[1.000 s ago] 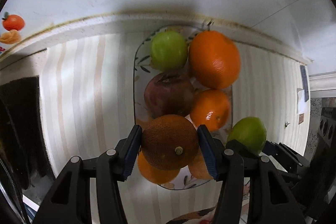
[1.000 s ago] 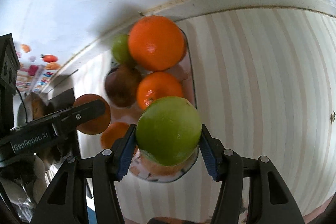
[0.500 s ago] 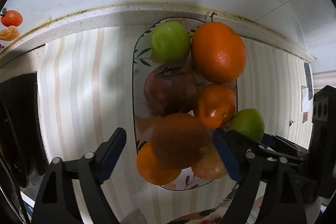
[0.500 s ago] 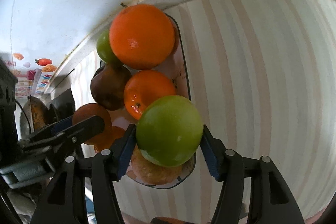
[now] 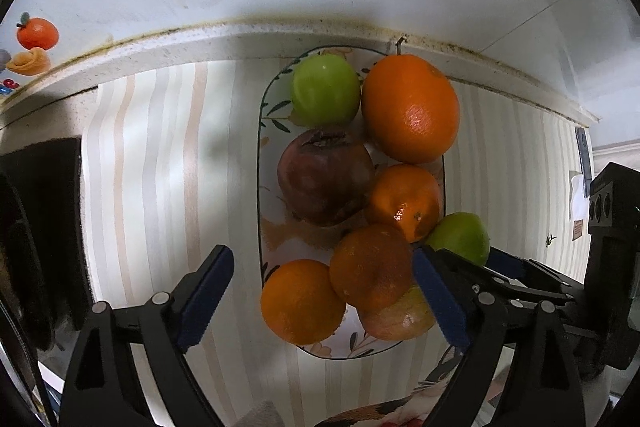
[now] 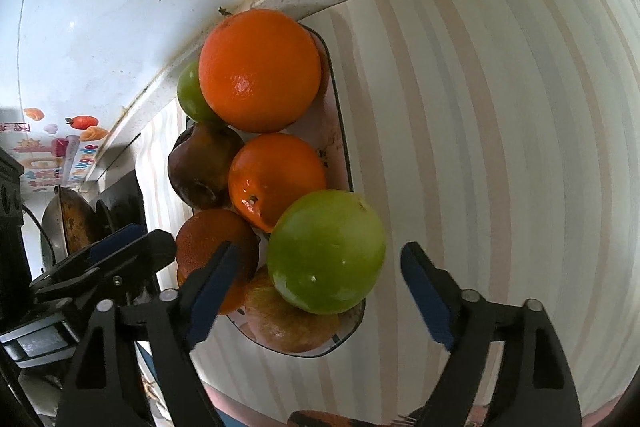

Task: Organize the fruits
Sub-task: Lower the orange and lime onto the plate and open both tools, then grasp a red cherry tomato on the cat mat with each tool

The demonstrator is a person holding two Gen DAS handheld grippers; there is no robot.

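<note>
An oval floral plate (image 5: pixel 262 163) on the striped counter holds several fruits: a green apple (image 5: pixel 325 89), a big orange (image 5: pixel 410 109), a dark pomegranate (image 5: pixel 324 177), a tangerine (image 5: pixel 402 201), a brownish orange (image 5: pixel 370 267) and another orange (image 5: pixel 302 301). My left gripper (image 5: pixel 324 303) is open above the near fruits, holding nothing. My right gripper (image 6: pixel 316 291) is open around a green apple (image 6: pixel 326 251) that rests on the plate's near right end (image 6: pixel 352 323). That apple also shows in the left wrist view (image 5: pixel 460 237).
The white wall and stained counter edge (image 5: pixel 200 39) run just behind the plate. A dark stove area and a pan (image 6: pixel 72 219) lie to the left. Striped counter (image 6: pixel 500 147) stretches to the right of the plate.
My left gripper opened and let go of the brownish orange, which now lies on the plate. My right gripper opened and released the green apple onto the plate's near end.
</note>
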